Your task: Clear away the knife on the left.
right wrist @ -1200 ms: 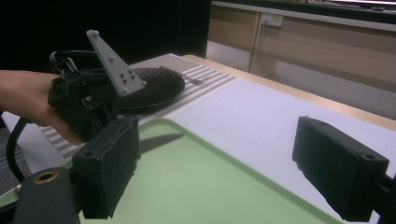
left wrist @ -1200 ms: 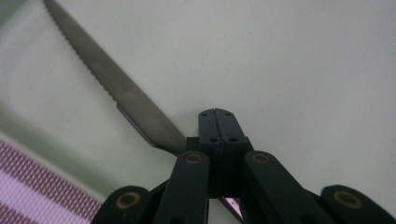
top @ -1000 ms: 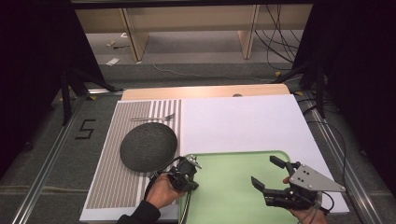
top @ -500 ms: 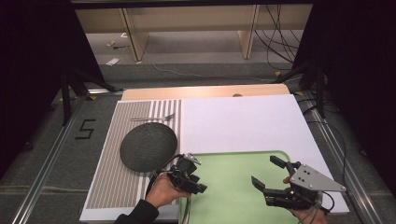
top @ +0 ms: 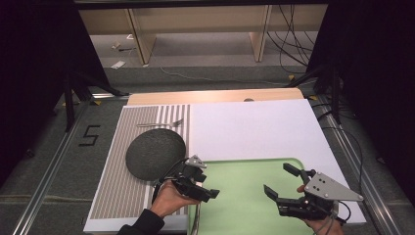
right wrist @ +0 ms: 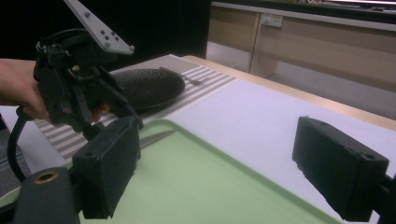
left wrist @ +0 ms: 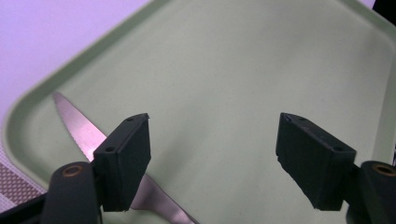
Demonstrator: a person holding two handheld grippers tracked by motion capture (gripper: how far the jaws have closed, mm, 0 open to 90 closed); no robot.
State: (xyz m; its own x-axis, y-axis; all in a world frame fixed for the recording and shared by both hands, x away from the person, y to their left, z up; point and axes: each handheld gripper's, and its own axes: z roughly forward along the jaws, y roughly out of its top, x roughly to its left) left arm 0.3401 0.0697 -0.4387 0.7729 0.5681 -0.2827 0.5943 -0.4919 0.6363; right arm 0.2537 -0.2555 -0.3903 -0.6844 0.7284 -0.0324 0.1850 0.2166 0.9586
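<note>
A steel knife (left wrist: 77, 128) lies on the pale green tray (left wrist: 243, 70), at its rounded corner, with its serrated blade running under my left gripper's (left wrist: 215, 126) near jaw. That gripper is open and empty, just above the tray. In the high view the left gripper (top: 209, 188) sits over the tray's (top: 244, 176) left edge, and my right gripper (top: 278, 178) hovers open over its right part. The right gripper view looks past its own wide-open jaws (right wrist: 217, 130) at the left gripper (right wrist: 79, 88) and the knife blade (right wrist: 156, 137).
A dark round plate (top: 155, 152) rests on a striped placemat (top: 112, 186) left of the tray, with a fork (top: 159, 124) beyond it. A white board (top: 254, 129) covers the table behind the tray. Shelving stands past the table's far edge.
My left gripper has shifted slightly right and toward the near edge, farther over the tray's left edge. The right gripper has hardly moved.
</note>
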